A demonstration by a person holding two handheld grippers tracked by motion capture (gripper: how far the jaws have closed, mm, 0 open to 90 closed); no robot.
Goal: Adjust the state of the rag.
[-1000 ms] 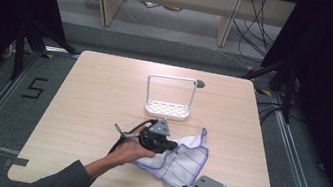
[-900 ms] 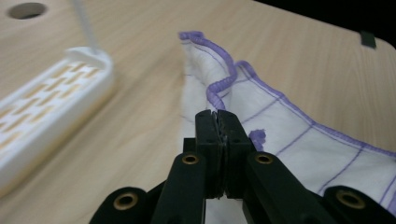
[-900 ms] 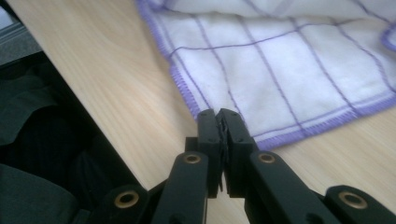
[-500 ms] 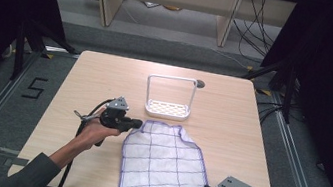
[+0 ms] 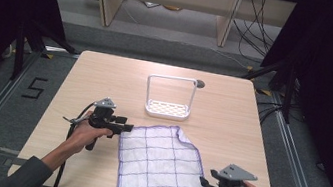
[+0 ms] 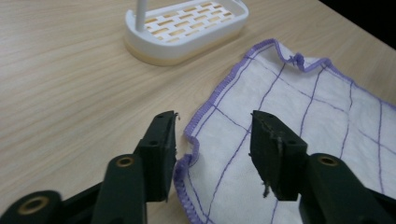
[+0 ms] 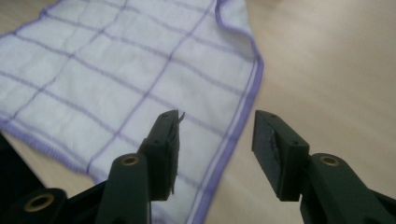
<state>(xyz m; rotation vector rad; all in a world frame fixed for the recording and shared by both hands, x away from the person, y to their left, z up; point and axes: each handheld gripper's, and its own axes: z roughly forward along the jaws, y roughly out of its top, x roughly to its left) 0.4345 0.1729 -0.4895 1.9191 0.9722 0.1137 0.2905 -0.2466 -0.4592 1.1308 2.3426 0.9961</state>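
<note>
A white cloth with purple grid lines (image 5: 159, 166) lies spread flat on the wooden table (image 5: 106, 79). My left gripper (image 5: 126, 127) sits at the cloth's left far corner, and its jaws have just been opening. In the left gripper view the cloth's purple hem (image 6: 196, 140) lies slack under the parted jaws of the left gripper (image 6: 214, 140). My right gripper (image 5: 203, 183) is at the cloth's right near corner, its jaws also just opened. In the right gripper view the cloth (image 7: 121, 74) lies flat below the right gripper (image 7: 217, 135), whose pads are clear of it.
A white slotted rack with a tall wire handle (image 5: 168, 105) stands just beyond the cloth, seen close in the left gripper view (image 6: 187, 28). The table's near edge runs right under the cloth's front hem. Dark frame legs and cables surround the table.
The cloth went from a bunched heap to spread flat. My left gripper pulled its corner out to the left, the right gripper drew back right, and both let go.
</note>
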